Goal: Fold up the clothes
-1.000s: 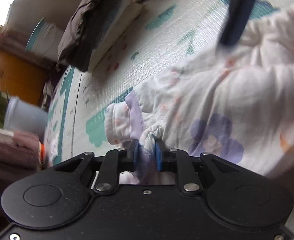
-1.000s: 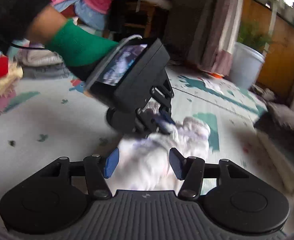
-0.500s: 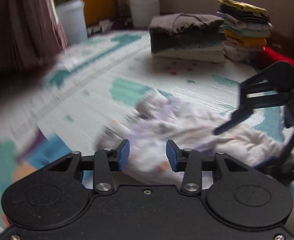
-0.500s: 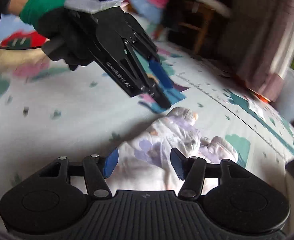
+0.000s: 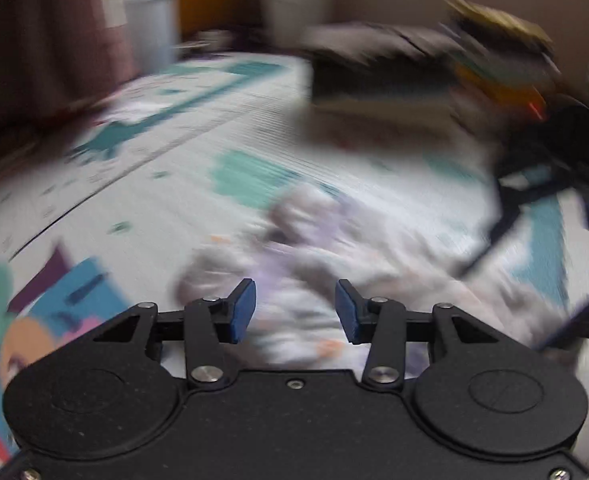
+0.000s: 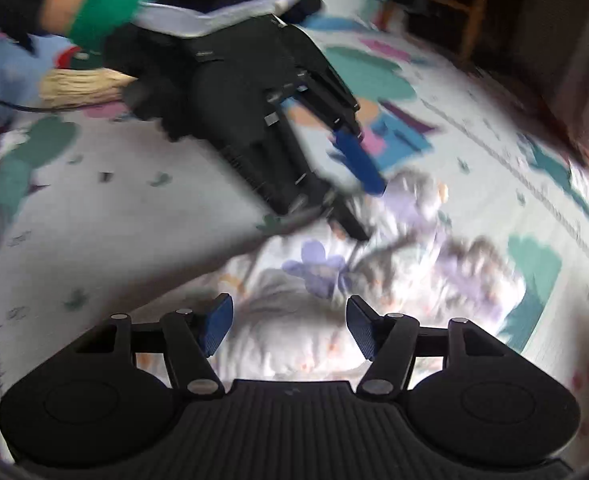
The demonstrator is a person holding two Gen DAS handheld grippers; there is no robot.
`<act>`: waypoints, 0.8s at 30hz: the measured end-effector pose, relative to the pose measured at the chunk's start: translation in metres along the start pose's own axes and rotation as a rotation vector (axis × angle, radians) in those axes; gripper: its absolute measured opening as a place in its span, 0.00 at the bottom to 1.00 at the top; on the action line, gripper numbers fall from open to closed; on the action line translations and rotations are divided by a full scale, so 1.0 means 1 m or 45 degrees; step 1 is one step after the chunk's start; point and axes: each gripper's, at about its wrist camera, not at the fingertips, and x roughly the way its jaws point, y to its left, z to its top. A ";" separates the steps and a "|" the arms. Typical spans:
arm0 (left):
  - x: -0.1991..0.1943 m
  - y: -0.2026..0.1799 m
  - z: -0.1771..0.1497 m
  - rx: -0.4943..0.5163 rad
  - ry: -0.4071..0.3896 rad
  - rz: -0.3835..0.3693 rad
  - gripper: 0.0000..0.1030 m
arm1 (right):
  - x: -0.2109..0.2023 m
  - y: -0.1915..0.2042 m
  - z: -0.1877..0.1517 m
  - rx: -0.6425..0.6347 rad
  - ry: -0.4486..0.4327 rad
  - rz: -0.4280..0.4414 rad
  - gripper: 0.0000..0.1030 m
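Your left gripper [image 5: 295, 312] and right gripper [image 6: 289, 326] are both opening, pads clear of the cloth. The white flowered garment [image 6: 334, 280] lies crumpled mid-mat [image 6: 134, 208]. Blur smears the folded stacks [image 5: 406, 68] at the far edge.

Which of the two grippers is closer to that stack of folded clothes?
Right. The right gripper sits beside the stack of folded clothes; the left gripper, jaws opening, hangs farther back over the white flowered garment.
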 end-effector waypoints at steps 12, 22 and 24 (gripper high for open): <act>0.087 0.048 0.015 -0.401 0.224 -0.021 0.29 | 0.001 -0.021 -0.017 0.307 -0.166 -0.030 0.65; 0.095 0.049 0.034 -0.390 0.253 -0.060 0.29 | -0.003 -0.031 -0.038 0.368 -0.242 -0.072 0.66; 0.101 0.049 0.037 -0.390 0.274 -0.025 0.29 | -0.010 -0.055 -0.041 0.483 -0.316 -0.121 0.66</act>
